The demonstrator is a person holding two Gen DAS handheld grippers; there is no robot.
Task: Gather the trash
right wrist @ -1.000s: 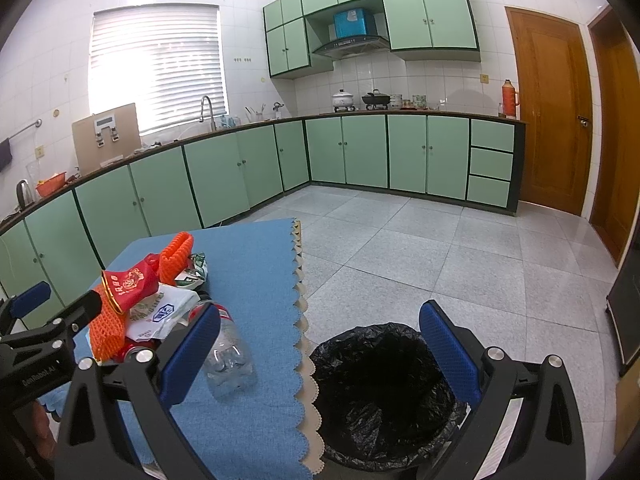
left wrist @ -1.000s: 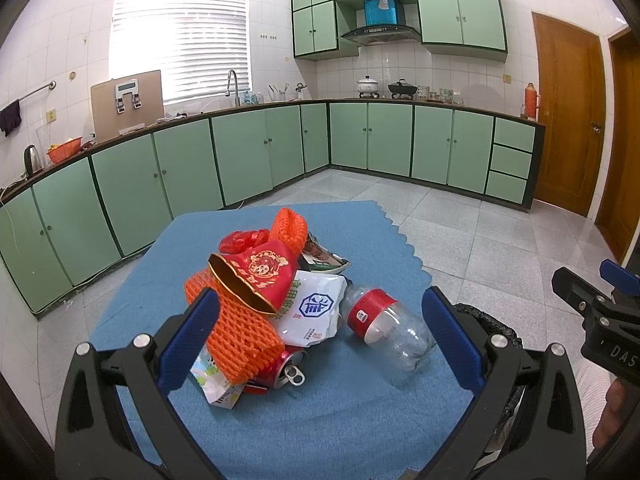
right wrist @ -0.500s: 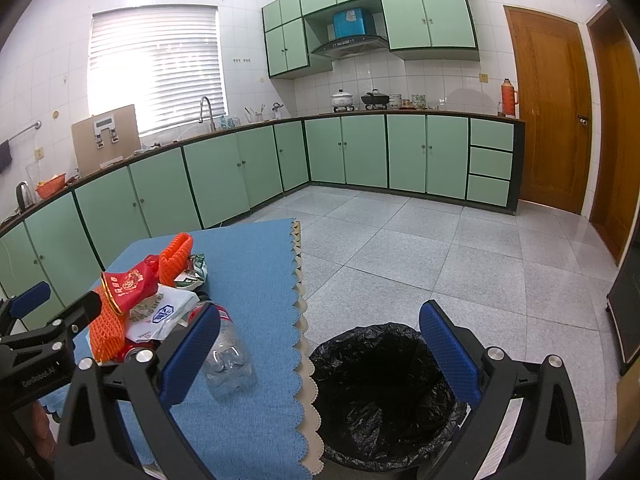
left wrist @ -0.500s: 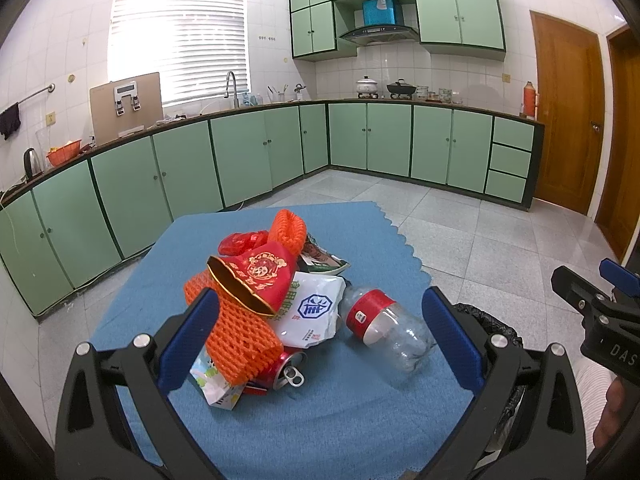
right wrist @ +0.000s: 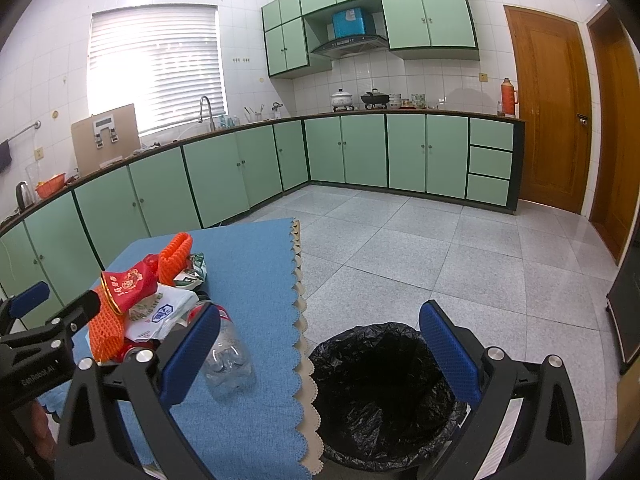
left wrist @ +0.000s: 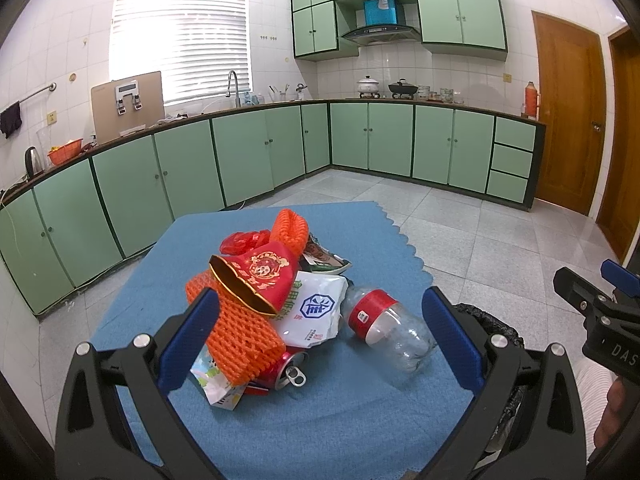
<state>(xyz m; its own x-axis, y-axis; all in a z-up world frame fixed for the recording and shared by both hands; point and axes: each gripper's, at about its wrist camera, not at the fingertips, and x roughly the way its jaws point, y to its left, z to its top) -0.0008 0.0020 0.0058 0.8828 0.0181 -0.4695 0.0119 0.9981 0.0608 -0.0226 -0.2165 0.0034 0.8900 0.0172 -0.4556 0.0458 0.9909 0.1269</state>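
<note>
A pile of trash lies on the blue-covered table (left wrist: 344, 432): a red paper pouch (left wrist: 260, 276), orange foam netting (left wrist: 240, 336), a white wrapper (left wrist: 312, 312), a red can (left wrist: 288, 368) and a clear plastic bottle with a red label (left wrist: 384, 332). My left gripper (left wrist: 316, 340) is open and empty, just short of the pile. My right gripper (right wrist: 316, 352) is open and empty, above the table edge and the black-lined trash bin (right wrist: 384, 392) on the floor. The bottle (right wrist: 228, 356) lies beside its left finger.
Green kitchen cabinets (left wrist: 192, 160) run along the far walls, with grey tiled floor (right wrist: 440, 248) between. A wooden door (right wrist: 548, 108) is at the right. The bin's rim (left wrist: 492, 324) shows right of the table in the left wrist view.
</note>
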